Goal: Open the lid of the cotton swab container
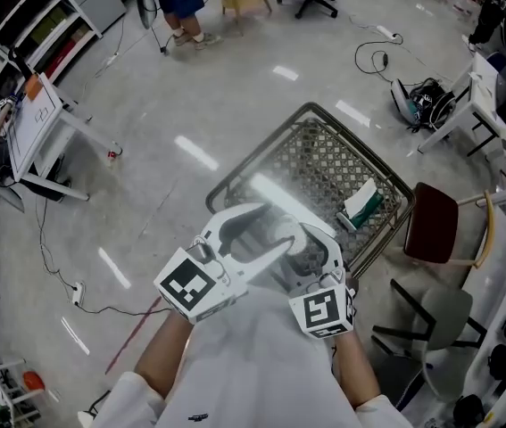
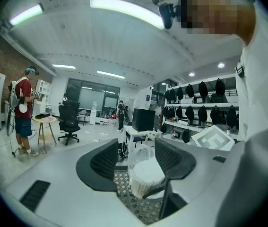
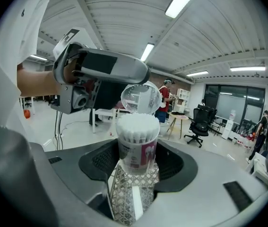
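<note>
Cotton swab container (image 3: pixel 134 145), full of white swabs, is squeezed between the jaws of the right gripper (image 3: pixel 136 162) in the right gripper view, with its clear lid (image 3: pixel 141 98) flipped up. In the left gripper view, the left gripper (image 2: pixel 134 151) has its jaws wide apart, and the lid sits between them, not pinched. In the head view, both grippers are close together in the air over a wire basket (image 1: pixel 324 163).

You hold two grippers, left gripper (image 1: pixel 266 232) and right gripper (image 1: pixel 313 255), over one wire basket (image 1: pixel 257 154). Between them are one cotton swab container (image 3: pixel 136 148) and one lid (image 3: pixel 141 98). One packet (image 1: pixel 360 205) lies inside the basket, and two chairs, one red-seated chair (image 1: pixel 431 224) and one grey chair (image 1: pixel 444 315), stand beside it.
</note>
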Tool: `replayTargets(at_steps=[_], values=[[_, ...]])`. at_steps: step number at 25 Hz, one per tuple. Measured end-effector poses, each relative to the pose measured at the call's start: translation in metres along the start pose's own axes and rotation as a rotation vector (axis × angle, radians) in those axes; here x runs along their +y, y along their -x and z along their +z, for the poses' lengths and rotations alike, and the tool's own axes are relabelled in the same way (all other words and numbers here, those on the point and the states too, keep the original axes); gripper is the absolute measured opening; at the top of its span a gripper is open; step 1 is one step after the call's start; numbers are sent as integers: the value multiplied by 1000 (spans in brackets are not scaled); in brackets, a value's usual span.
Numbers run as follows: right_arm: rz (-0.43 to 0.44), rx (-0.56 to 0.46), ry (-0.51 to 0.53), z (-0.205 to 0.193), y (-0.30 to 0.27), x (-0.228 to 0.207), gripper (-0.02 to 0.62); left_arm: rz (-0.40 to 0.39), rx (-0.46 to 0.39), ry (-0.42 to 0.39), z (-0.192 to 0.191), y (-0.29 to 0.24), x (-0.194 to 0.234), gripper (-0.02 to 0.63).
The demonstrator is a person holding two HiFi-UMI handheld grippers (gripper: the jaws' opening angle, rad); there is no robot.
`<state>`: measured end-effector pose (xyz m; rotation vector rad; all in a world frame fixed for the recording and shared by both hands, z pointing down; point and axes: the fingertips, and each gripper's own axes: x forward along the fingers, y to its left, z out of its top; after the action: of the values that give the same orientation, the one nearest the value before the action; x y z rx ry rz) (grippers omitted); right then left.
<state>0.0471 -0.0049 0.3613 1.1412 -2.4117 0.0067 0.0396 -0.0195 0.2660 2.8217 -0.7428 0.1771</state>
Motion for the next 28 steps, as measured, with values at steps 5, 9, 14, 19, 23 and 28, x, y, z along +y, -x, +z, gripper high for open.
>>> replayTargets(at_steps=[5, 9, 14, 19, 23, 28], values=[[-5, -10, -17, -4, 5, 0, 229, 99, -55, -21, 9, 10, 20, 204], [0, -59, -23, 2, 14, 2, 229, 179, -19, -36, 1, 19, 41, 159], [4, -94, -36, 7, 19, 3, 229, 189, 22, -24, -18, 18, 44, 158], [-3, -77, -55, 3, 16, 0, 229, 214, 8, 13, -22, 22, 46, 158], [-21, -67, -61, 2, 13, -7, 229, 230, -15, 20, -19, 25, 46, 158], [-55, -66, -52, 6, 13, -20, 230, 249, -36, 34, -20, 31, 47, 158]])
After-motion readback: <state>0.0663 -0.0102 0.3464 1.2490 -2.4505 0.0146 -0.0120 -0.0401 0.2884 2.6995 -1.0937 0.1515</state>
